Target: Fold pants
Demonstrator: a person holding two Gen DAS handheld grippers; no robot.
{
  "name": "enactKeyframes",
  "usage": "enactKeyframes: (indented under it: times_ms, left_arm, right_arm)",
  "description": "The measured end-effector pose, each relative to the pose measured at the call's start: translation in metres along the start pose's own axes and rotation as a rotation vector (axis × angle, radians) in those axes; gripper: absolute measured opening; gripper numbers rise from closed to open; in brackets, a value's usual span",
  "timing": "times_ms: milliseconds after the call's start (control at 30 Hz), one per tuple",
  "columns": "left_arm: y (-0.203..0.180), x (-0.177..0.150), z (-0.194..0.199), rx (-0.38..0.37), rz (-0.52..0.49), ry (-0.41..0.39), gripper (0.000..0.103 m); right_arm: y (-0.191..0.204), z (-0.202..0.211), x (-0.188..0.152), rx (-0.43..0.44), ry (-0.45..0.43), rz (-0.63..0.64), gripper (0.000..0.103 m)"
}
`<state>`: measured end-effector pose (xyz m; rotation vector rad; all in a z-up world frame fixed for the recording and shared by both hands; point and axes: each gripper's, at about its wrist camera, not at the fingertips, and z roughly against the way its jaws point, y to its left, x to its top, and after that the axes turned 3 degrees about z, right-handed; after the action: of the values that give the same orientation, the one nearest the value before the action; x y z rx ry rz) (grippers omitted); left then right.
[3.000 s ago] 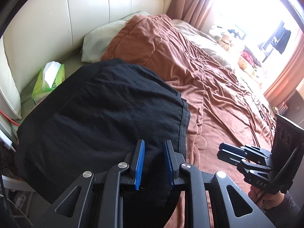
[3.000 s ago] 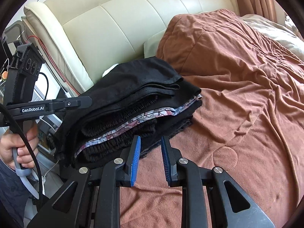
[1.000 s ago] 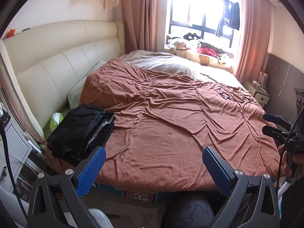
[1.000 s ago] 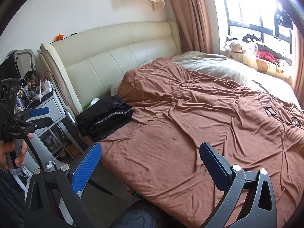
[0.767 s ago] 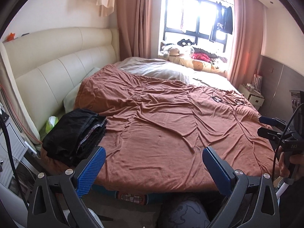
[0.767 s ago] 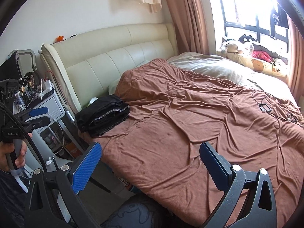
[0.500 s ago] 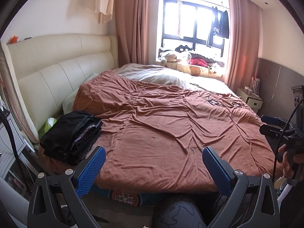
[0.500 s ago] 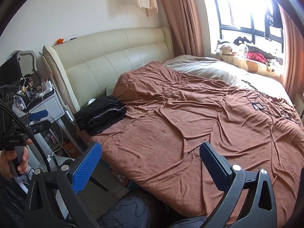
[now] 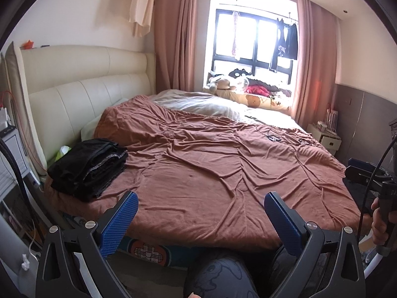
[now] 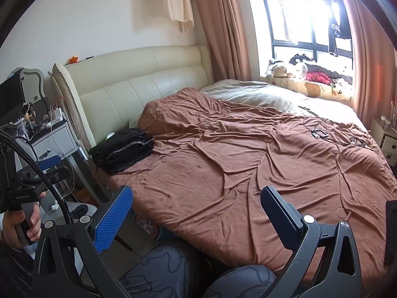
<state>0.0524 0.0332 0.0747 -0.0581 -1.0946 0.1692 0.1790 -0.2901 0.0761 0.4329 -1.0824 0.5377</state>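
**A:** Report gripper state and location of the pants.

**B:** Left gripper: jaws spread wide, nothing between them. Right gripper: the same, spread wide and empty. Both are held off the foot side of the bed, well apart from the work. The pants lie as a folded black item on top of a stack at the bed corner near the headboard, just beside a green tissue pack. In the right view the stack sits at the edge of the brown cover, next to the nightstand.

**A:** Task status?

**B:** Judged complete or nearly so: the stack looks squared, with no loose leg visible. No unfolded pants are visible on the cover.

**A:** Handling characteristics, if a correction is needed?

**B:** Probably soft, light, limp fabric. It will sag when lifted by one point, and layers may slide over one another. A ribbed elastic waistband edge shows along the stack's side.

**A:** Recommended grasp points?

**B:** Pinch the folded edge at two corners, one gripper each, closing through all layers. Avoid gripping the top layer only; the fold would likely open.
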Motion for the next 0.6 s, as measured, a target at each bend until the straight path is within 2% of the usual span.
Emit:
enactKeyframes:
  times_ms: [333, 600]
  left_arm:
    - [-0.02, -0.038, 0.001, 0.04, -0.021, -0.02, 0.102]
    - [-0.028, -0.062, 0.002, 0.022, -0.001, -0.075, 0.102]
  right_arm:
    - [-0.003, 0.01, -0.043, -0.045, 0.019, -0.036, 0.103]
    - [-0.005, 0.024, -0.063, -0.084, -0.013, -0.062, 0.103]
